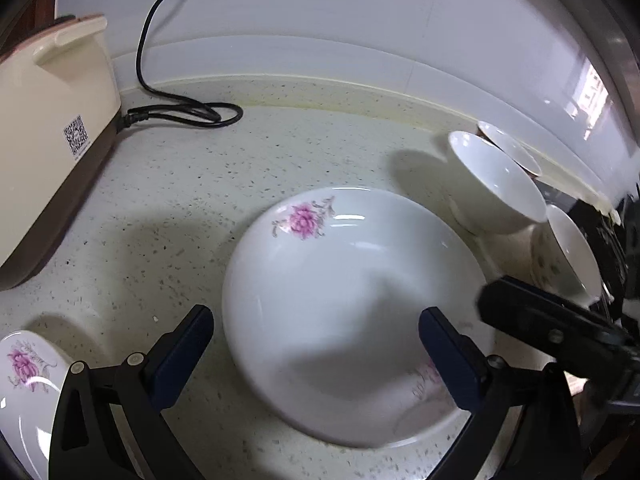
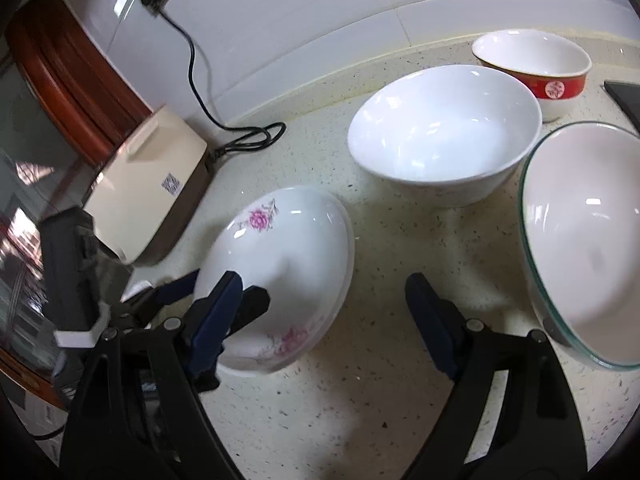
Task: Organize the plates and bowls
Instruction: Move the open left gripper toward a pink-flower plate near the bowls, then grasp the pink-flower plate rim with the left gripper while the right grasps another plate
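A white plate with pink flowers (image 1: pixel 340 300) lies on the speckled counter; it also shows in the right wrist view (image 2: pixel 292 264). My left gripper (image 1: pixel 316 336) is open, its fingers straddling the plate's near part. My right gripper (image 2: pixel 320 308) is open just beside the plate's right rim; one of its fingers (image 1: pixel 532 320) shows in the left wrist view. A plain white bowl (image 2: pixel 440 128), a red-banded bowl (image 2: pixel 536 68) and a green-rimmed bowl (image 2: pixel 584 236) stand to the right. A second flowered plate (image 1: pixel 24 384) lies at the far left.
A cream appliance (image 1: pixel 44 132) with a black cord (image 1: pixel 176 108) stands at the back left against the white tiled wall. The counter (image 2: pixel 380 360) runs under both grippers. A dark object (image 2: pixel 624 92) lies at the far right edge.
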The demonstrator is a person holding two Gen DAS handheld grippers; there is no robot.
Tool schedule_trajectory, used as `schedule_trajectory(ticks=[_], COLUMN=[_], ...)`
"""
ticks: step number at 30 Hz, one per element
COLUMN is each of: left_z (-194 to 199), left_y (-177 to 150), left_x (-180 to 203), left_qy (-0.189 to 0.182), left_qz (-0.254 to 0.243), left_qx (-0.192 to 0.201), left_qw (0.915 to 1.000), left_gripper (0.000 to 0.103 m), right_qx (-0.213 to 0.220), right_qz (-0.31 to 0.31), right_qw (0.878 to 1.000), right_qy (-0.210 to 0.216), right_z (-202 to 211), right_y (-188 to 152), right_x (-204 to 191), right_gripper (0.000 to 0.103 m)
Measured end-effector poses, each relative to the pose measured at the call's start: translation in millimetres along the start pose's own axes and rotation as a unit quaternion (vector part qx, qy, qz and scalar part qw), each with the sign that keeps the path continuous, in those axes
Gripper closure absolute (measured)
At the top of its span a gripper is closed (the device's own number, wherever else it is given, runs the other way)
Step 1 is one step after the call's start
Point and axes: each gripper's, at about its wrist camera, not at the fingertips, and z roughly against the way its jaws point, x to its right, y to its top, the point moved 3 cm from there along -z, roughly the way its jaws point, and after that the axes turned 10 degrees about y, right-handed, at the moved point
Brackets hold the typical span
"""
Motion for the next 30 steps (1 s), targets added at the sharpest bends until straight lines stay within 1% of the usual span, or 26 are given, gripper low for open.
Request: schedule_trajectory(ticks=[1, 2, 3, 4, 5, 6, 8, 10, 11, 12, 13, 15, 16, 17, 18, 23, 27, 29, 30], left_z=[-2, -12, -13, -13, -12, -11, -12, -16, -17, -18, -19, -21, -21, -21, -21, -22, -19, -19, -19], left_y=[1, 7, 7, 8, 7, 8, 10, 14, 15, 17, 18, 19, 18, 18, 17, 18, 15, 15, 15], left_x=[-1, -4, -7, -9, -11, -14, -20, -22, -23, -22, -22, -23, -24, -24, -25, -26, -25, -25, -25], left_qy=[-0.001, 0.002, 0.009, 0.014, 0.014, 0.014, 0.022, 0.019, 0.020, 0.018, 0.014, 0.014, 0.015, 0.014, 0.011, 0.013, 0.013, 0.013, 0.013], left_qz=[0.003, 0.006, 0.007, 0.010, 0.013, 0.017, 0.023, 0.028, 0.030, 0.029, 0.027, 0.033, 0.035, 0.036, 0.039, 0.047, 0.052, 0.053, 0.054], left_qx=[-0.003, -0.003, -0.002, 0.001, 0.004, 0.007, 0.012, 0.014, 0.014, 0.014, 0.013, 0.014, 0.015, 0.017, 0.017, 0.022, 0.025, 0.026, 0.026], left_qw=[1.0000, 1.0000, 0.9999, 0.9999, 0.9998, 0.9997, 0.9994, 0.9993, 0.9993, 0.9993, 0.9994, 0.9993, 0.9992, 0.9991, 0.9990, 0.9986, 0.9983, 0.9982, 0.9981], left_gripper=[0.002, 0.005, 0.007, 0.011, 0.017, 0.021, 0.036, 0.041, 0.048, 0.053, 0.060, 0.063, 0.065, 0.066, 0.066, 0.067, 0.067, 0.067, 0.067], right_qx=[0.001, 0.003, 0.004, 0.004, 0.004, 0.006, 0.011, 0.012, 0.010, 0.010, 0.009, 0.003, -0.002, -0.010, -0.017, -0.007, 0.002, 0.001, 0.000], right_qz=[-0.006, -0.013, -0.020, -0.026, -0.029, -0.030, -0.026, -0.021, -0.019, -0.018, -0.016, -0.009, -0.005, 0.001, 0.006, 0.022, 0.009, 0.012, 0.019], right_qw=[1.000, 1.000, 1.000, 1.000, 0.999, 0.999, 0.999, 1.000, 1.000, 1.000, 1.000, 1.000, 1.000, 1.000, 1.000, 0.999, 0.999, 0.999, 0.998], right_qy=[0.002, 0.005, 0.008, 0.014, 0.018, 0.020, 0.022, 0.017, 0.015, 0.014, 0.011, 0.003, -0.002, -0.007, -0.010, -0.038, -0.038, -0.049, -0.062], right_z=[-1, -2, -3, -4, -4, -5, -5, -5, -6, -7, -7, -10, -13, -17, -22, -27, -29, -30, -30], right_y=[1, 1, 1, 1, 0, 0, 0, 0, 0, -1, -1, -3, -3, -4, -6, -4, -1, 0, -1], right_x=[2, 3, 4, 5, 6, 5, 4, 3, 3, 3, 2, 2, 1, 0, -1, -4, 1, 0, -1], right_gripper=[0.017, 0.017, 0.018, 0.019, 0.019, 0.020, 0.025, 0.030, 0.033, 0.035, 0.039, 0.045, 0.051, 0.059, 0.063, 0.064, 0.064, 0.068, 0.073])
